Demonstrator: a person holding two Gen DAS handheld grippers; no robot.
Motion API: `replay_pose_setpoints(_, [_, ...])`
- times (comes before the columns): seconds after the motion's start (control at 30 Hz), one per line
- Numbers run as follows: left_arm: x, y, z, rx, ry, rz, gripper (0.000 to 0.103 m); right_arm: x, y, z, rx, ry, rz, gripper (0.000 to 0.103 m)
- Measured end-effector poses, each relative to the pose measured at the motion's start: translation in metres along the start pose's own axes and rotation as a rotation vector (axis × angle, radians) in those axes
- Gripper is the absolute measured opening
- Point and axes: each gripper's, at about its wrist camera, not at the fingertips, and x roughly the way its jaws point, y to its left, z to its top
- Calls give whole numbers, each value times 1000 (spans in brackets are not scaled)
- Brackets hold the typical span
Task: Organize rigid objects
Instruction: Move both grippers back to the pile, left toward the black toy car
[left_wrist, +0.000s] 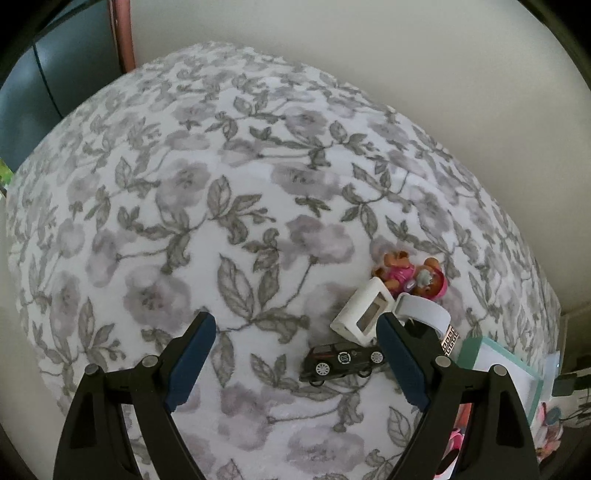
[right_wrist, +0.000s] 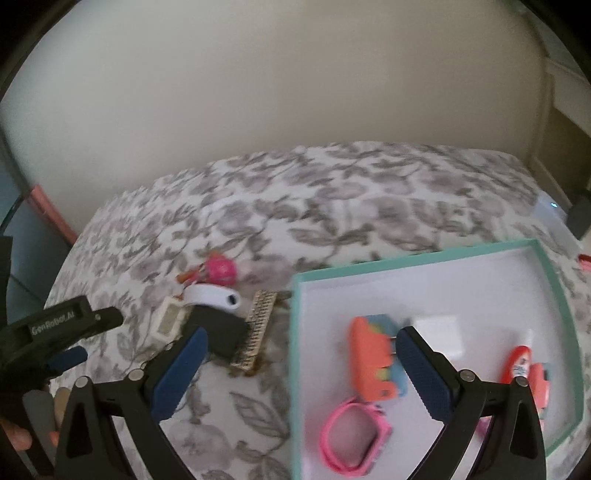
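Note:
On the floral bedspread lie a black toy car (left_wrist: 341, 361), a white digital watch (left_wrist: 364, 314) with its strap (left_wrist: 424, 309), and a pink toy puppy (left_wrist: 413, 276). My left gripper (left_wrist: 295, 360) is open and empty, hovering just left of the car. My right gripper (right_wrist: 299, 365) is open and empty above the left edge of a teal box (right_wrist: 480, 248). The box holds an orange case (right_wrist: 369, 360), a pink watch (right_wrist: 351, 439), a white block (right_wrist: 441, 332) and a red tube (right_wrist: 519, 363). The white watch (right_wrist: 170, 319), puppy (right_wrist: 219, 271) and a gold patterned bar (right_wrist: 256, 328) lie left of the box.
A cream wall (right_wrist: 295, 92) runs behind the bed. The left gripper (right_wrist: 62, 325) shows at the left edge of the right wrist view. The teal box corner (left_wrist: 495, 363) shows right of my left gripper. A dark cabinet (left_wrist: 55, 74) stands at far left.

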Motion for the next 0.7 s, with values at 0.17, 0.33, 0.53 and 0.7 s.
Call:
replay_pose_setpoints(0.17, [14,-2,-2,13,42,4,89,14,16,-4,-13,44,34,103])
replay_pose_setpoints(0.33, [33,-11,-8,26,98,-4,89,29,19,-5,-29,82,15,103])
replay_pose_setpoints(0.53, [43,-19,-12,35,125,-16,89,39,12,3,12,127,13,103])
replay_pose_setpoints(0.7, [49,-25,-13,42,133,-13,89,43,7,14,42,168,-3,103])
